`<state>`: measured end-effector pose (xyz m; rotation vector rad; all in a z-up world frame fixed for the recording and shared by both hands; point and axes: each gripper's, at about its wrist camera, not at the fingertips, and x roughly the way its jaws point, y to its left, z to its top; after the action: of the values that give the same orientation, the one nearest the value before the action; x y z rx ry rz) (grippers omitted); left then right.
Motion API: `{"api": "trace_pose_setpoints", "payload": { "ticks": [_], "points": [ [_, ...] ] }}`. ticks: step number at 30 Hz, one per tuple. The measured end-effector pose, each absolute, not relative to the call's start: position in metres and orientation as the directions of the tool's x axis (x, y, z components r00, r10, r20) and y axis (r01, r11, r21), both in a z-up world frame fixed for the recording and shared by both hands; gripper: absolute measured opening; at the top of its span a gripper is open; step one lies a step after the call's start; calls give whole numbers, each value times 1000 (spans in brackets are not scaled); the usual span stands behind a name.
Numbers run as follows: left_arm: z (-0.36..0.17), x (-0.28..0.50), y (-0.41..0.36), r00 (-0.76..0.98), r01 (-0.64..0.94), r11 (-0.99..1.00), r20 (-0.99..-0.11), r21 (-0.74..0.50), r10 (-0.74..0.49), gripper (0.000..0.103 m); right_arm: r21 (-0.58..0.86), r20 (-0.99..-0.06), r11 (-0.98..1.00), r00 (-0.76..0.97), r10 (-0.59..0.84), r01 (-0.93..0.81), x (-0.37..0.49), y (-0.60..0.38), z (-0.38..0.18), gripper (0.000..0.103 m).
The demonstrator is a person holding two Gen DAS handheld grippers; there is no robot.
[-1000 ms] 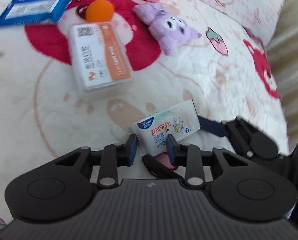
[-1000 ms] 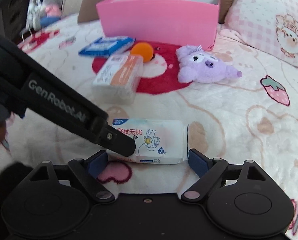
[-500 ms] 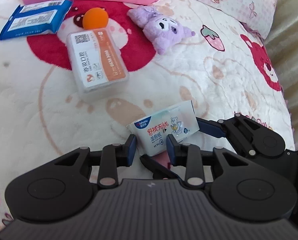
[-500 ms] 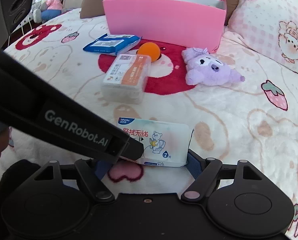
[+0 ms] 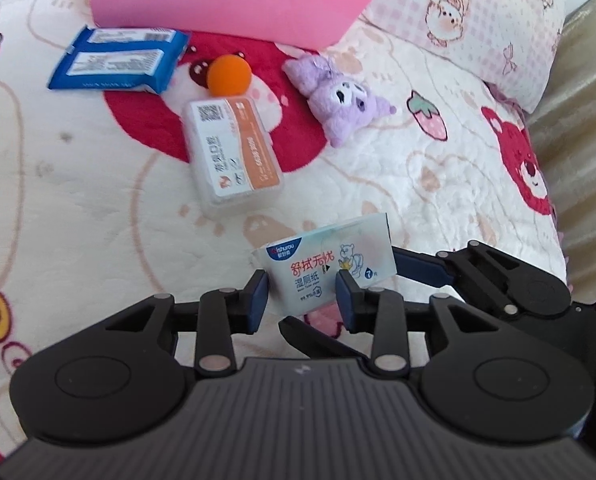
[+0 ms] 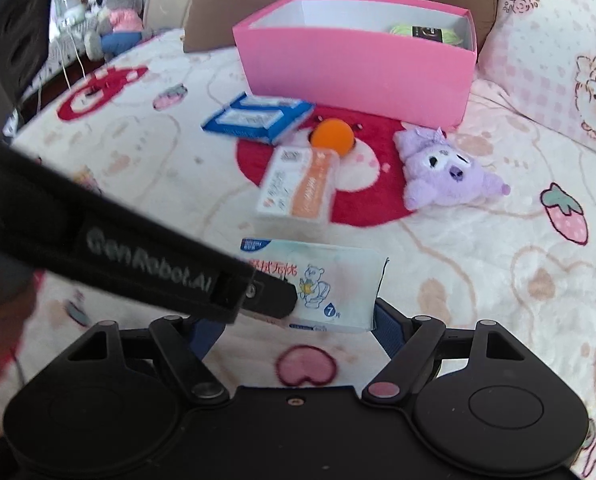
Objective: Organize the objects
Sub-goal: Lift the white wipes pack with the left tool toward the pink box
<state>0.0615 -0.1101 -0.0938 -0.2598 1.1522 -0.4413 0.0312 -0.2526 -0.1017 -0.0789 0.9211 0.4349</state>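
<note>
- Wet-wipe pack (image 5: 330, 266), white with a bear print, is held above the bed blanket (image 5: 77, 208), at 6 o'clock from the clear orange-labelled box (image 5: 233, 152).
- Left tongs (image 5: 302, 296) are clamped on the pack's near end.
- Right tongs (image 6: 293, 326) stand wide around the pack's two short ends, the right pad (image 6: 386, 320) touching its edge; whether they press it I cannot tell.
- Pink box (image 6: 358, 64) stands at 12 o'clock, something yellow-green inside.
- Blue packet (image 5: 117, 60), orange ball (image 5: 229, 76) and purple plush (image 5: 338, 100) lie before it.
</note>
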Motion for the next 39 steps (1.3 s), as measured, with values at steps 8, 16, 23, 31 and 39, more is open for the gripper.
{"api": "trace_pose_setpoints", "payload": {
  "ticks": [8,16,23,31,39],
  "points": [
    [-68,58,-89,351,225,867,-793,-444,-498,36,167,-737,883,539,408,-439,24,-255,-78,80],
    [-48,55,-69,382,209,863,-774,-459,-504,36,114,-717,861,559,417,-496,25,-248,-56,61],
    [-35,58,-65,411,201,871,-769,-448,-490,36,100,-728,858,551,408,-504,35,-241,-42,59],
    [-28,59,-69,425,194,887,-779,-418,-460,36,89,-731,862,555,396,-498,38,-237,-35,59],
    [-7,54,-64,432,202,887,-775,-415,-460,39,45,-729,847,563,389,-529,34,-228,-13,59]
  ]
}}
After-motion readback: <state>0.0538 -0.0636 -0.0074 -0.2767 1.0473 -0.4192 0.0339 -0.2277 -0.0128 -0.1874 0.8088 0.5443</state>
